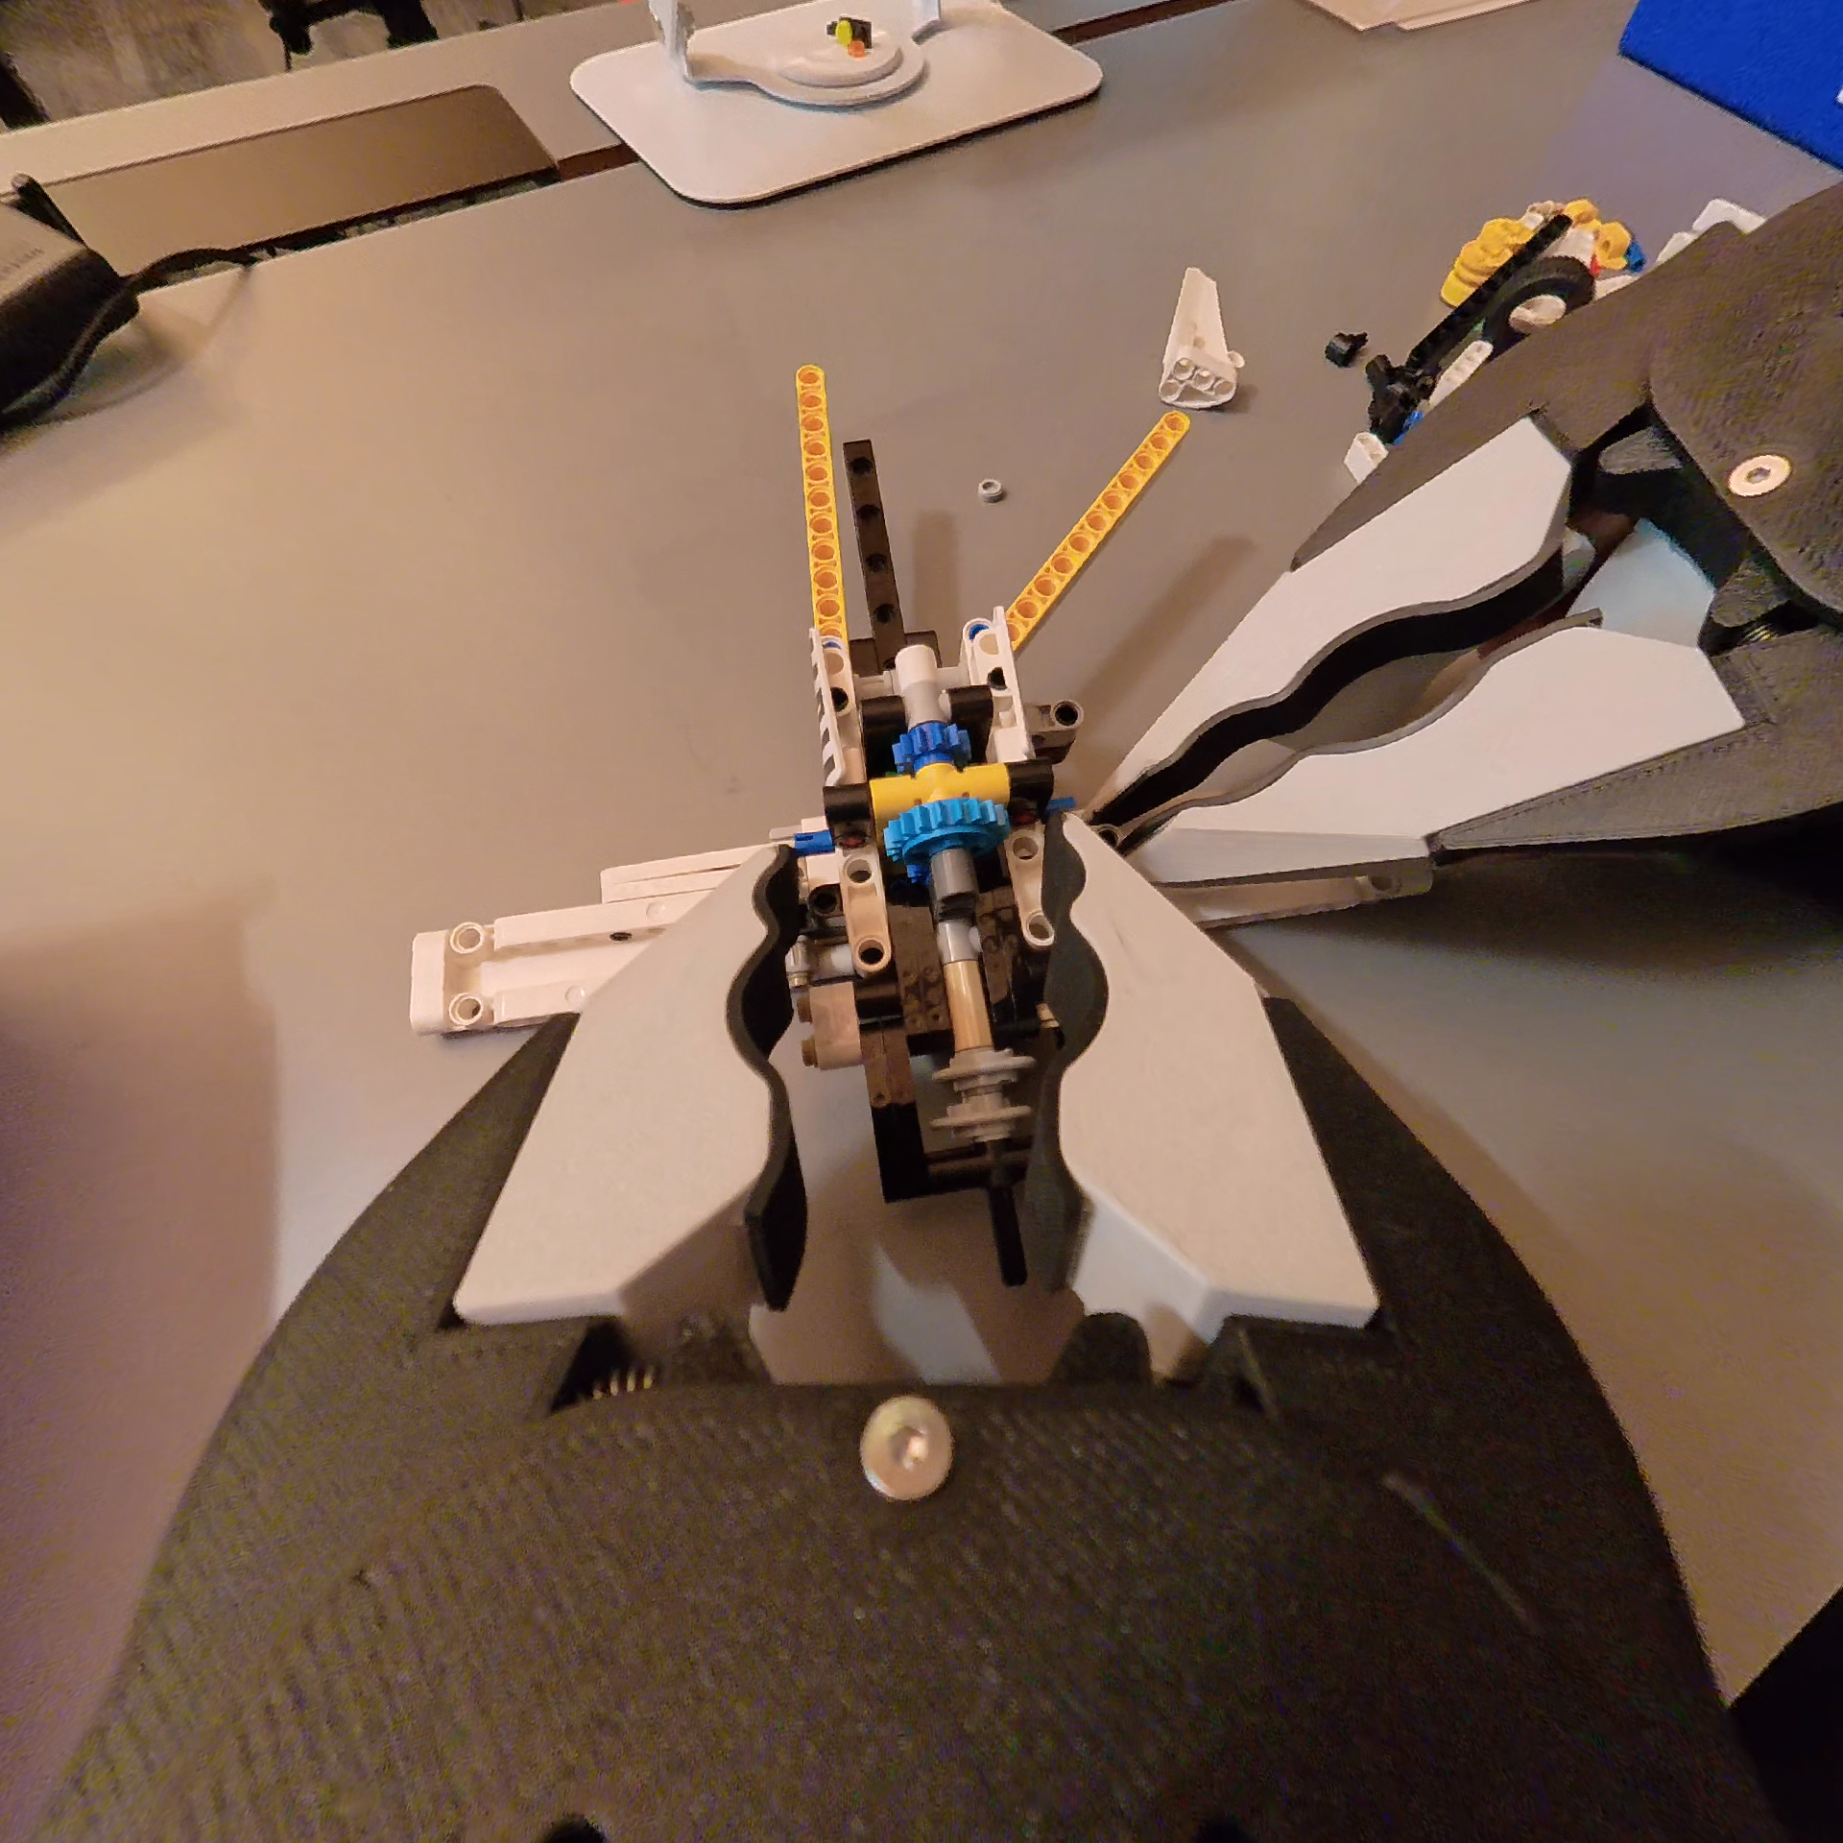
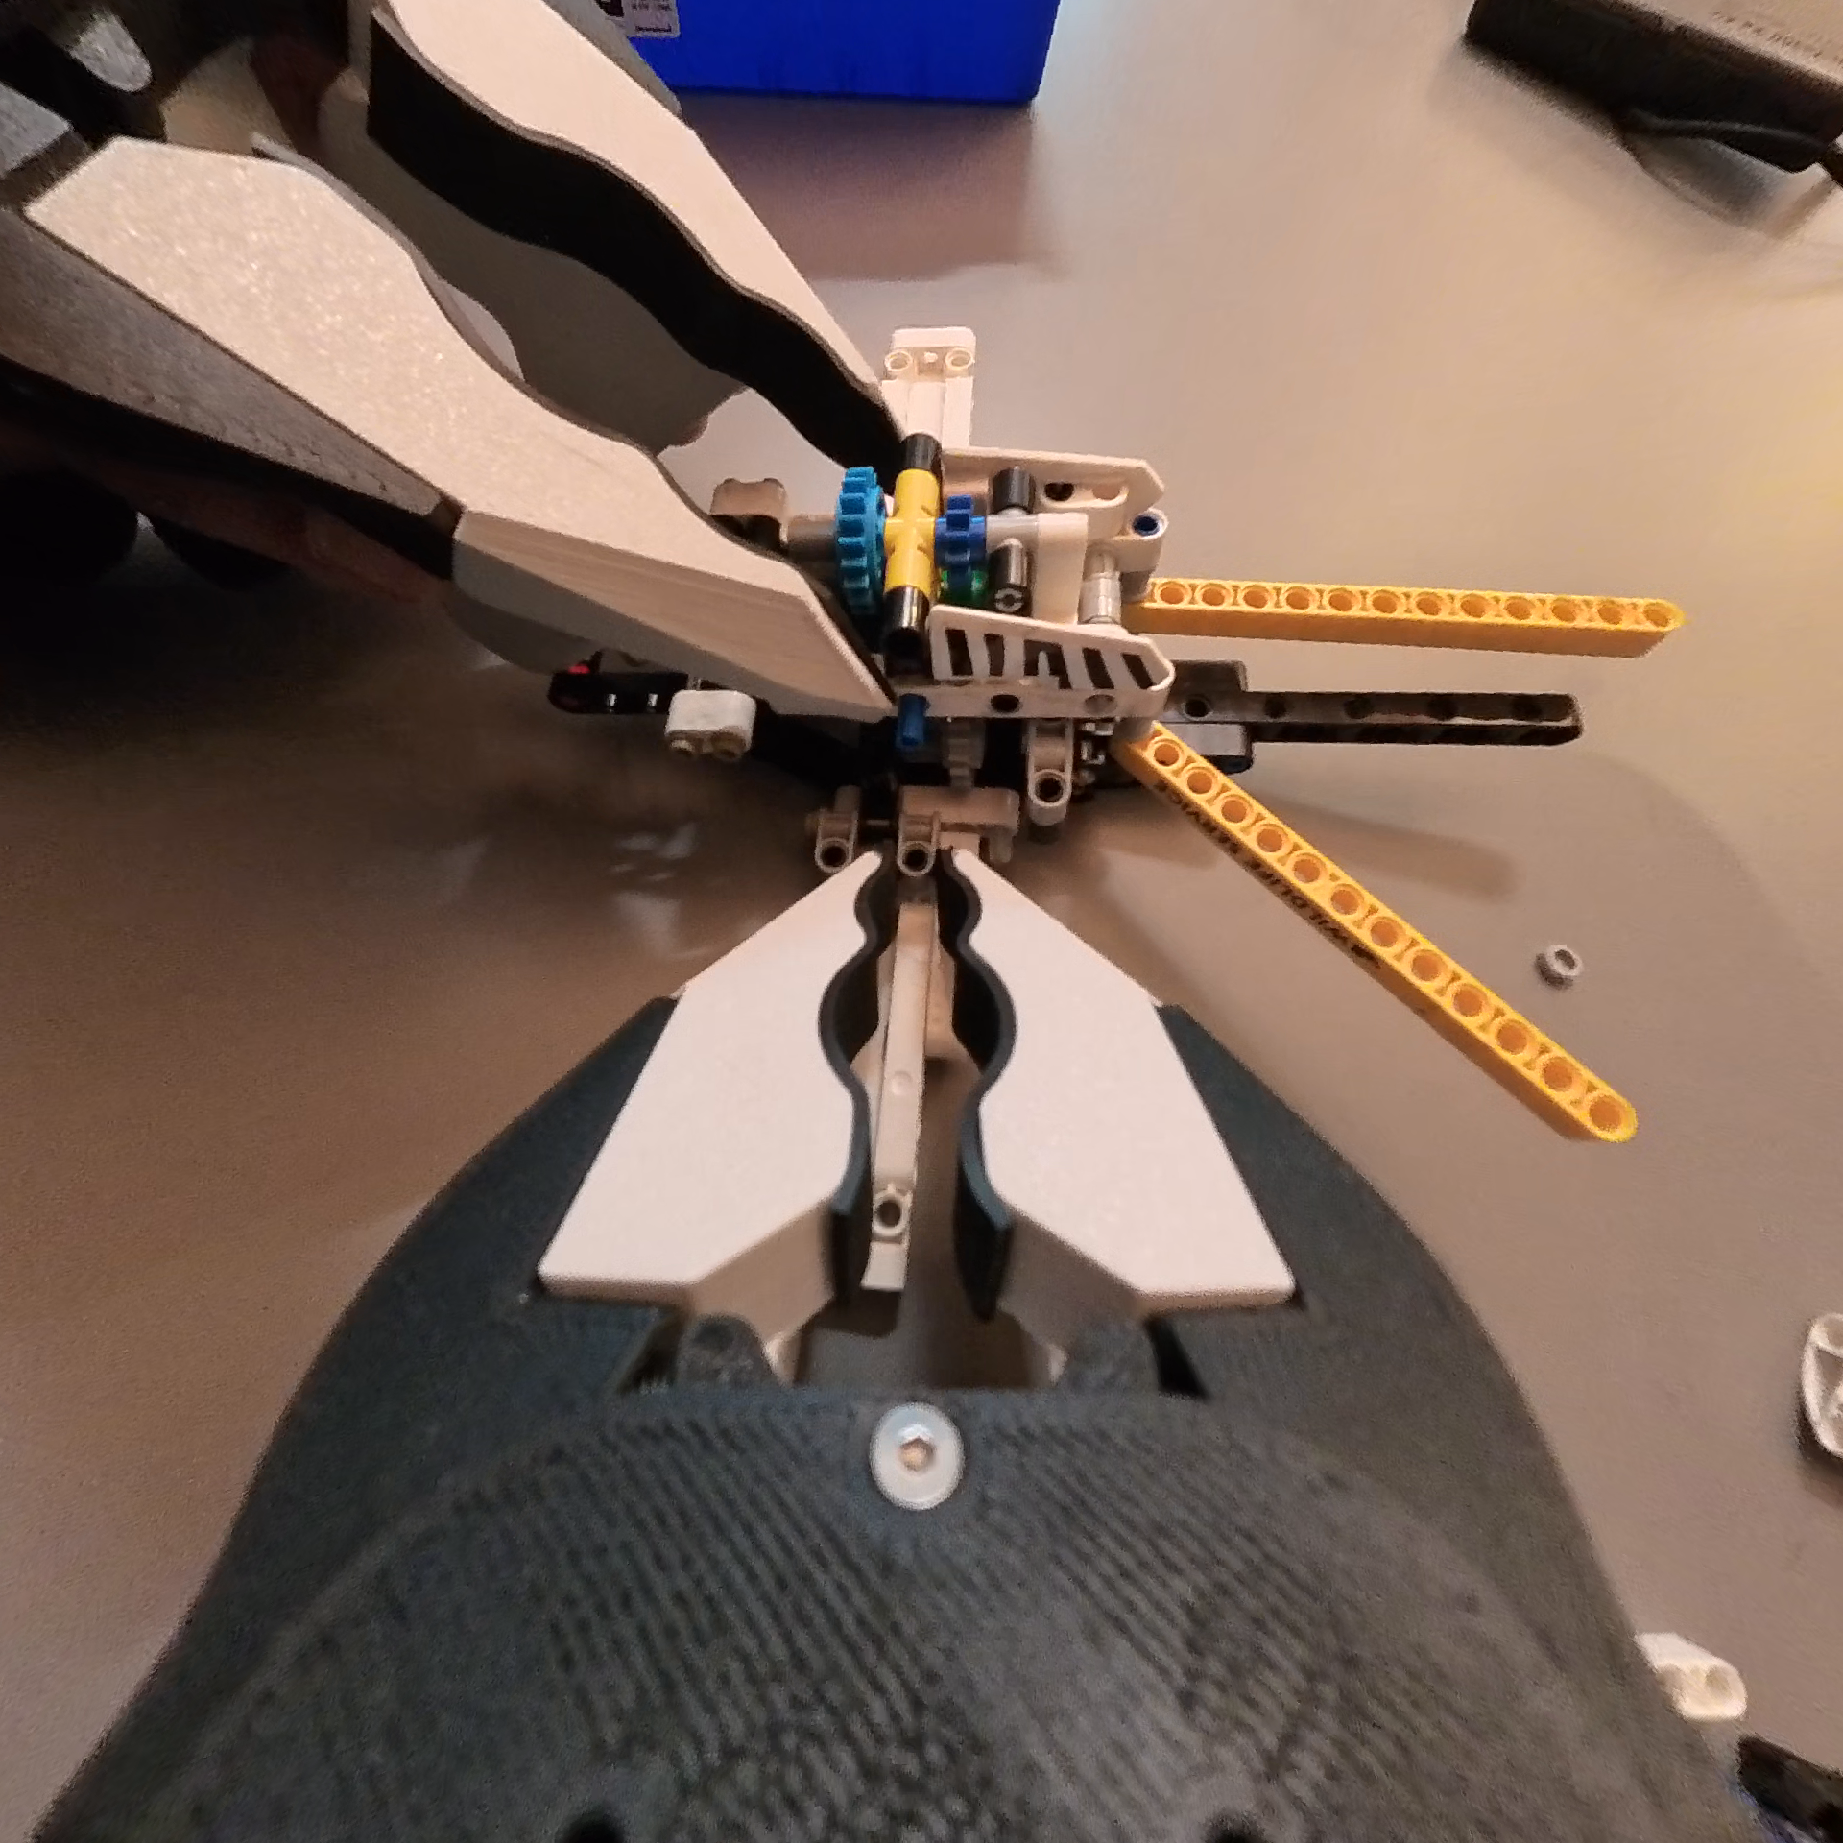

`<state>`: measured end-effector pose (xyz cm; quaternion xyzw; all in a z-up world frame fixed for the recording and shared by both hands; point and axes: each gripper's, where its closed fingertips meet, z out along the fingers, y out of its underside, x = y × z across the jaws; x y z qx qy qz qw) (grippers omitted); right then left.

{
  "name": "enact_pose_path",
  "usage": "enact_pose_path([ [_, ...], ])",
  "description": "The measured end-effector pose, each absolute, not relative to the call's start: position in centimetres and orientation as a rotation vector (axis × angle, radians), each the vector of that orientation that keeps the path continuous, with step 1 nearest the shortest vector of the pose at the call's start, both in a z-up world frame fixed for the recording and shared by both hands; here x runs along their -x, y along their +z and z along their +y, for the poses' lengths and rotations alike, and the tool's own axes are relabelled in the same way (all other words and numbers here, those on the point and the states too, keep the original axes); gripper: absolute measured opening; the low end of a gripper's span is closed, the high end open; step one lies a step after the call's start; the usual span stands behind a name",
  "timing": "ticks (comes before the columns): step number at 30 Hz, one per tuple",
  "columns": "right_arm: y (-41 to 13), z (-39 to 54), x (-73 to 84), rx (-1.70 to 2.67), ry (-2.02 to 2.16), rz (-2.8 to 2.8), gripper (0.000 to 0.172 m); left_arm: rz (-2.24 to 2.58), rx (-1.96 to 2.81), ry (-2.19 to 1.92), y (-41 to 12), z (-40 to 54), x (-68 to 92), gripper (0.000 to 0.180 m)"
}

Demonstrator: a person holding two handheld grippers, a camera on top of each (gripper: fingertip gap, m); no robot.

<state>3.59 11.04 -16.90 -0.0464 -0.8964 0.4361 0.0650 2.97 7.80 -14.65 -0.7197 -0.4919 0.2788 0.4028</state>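
Left fingers (image 1: 788, 957) stand moderately apart, dark pads pressed on both flanks of the brick-built gear assembly (image 1: 937, 868); left gripper (image 1: 922, 848) has that model clamped around its black core. A light-blue gear (image 1: 937, 823) and a yellow cross connector (image 1: 942, 788) sit just ahead of the fingertips, a tan axle (image 1: 972, 987) runs back between the pads.

Right fingers (image 2: 788, 997) are nearly closed; right gripper (image 2: 920, 868) pinches a thin white beam (image 2: 903, 1077) lying lengthwise between the pads, its far end meeting a grey connector (image 2: 947, 813) on the model's near side. In the left wrist view this gripper comes in from the right, its tips touching the model beside the left fingertips.

Beyond both sets of fingertips: two yellow perforated beams (image 1: 823, 499) (image 1: 1102, 524) and a black beam (image 1: 873, 539) project from the model over the grey tabletop (image 1: 499, 499). A white panel (image 1: 519, 962) extends left of the left fingers. A small grey bushing (image 1: 990, 490) lies loose beyond the beams; a white wedge piece (image 1: 1202, 344) and a heap of loose parts (image 1: 1516, 269) lie farther right.
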Motion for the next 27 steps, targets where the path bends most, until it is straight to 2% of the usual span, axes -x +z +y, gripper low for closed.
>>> enact_pose_path([
  [7,-16.8,11.9,-3.6,0.194,1.324,-2.692,0.018,-1.256,1.804,0.714,-14.6,7.7,-2.8,0.049],
  [12,-15.6,11.9,-4.8,0.089,1.372,-2.583,0.007,-1.263,1.800,0.726,-14.6,7.7,-2.7,0.048],
  [16,-17.0,11.9,-5.1,0.114,1.275,-2.656,0.011,-1.268,1.795,0.750,-14.5,7.6,-2.7,0.048],
  [19,-17.2,11.6,-5.1,0.116,1.268,-2.686,0.000,-1.274,1.794,0.748,-14.5,7.6,-2.8,0.048],
  [27,-17.4,11.5,-5.3,0.193,1.123,-2.872,0.000,-1.273,1.848,0.718,-14.4,7.5,-3.1,0.047],
])
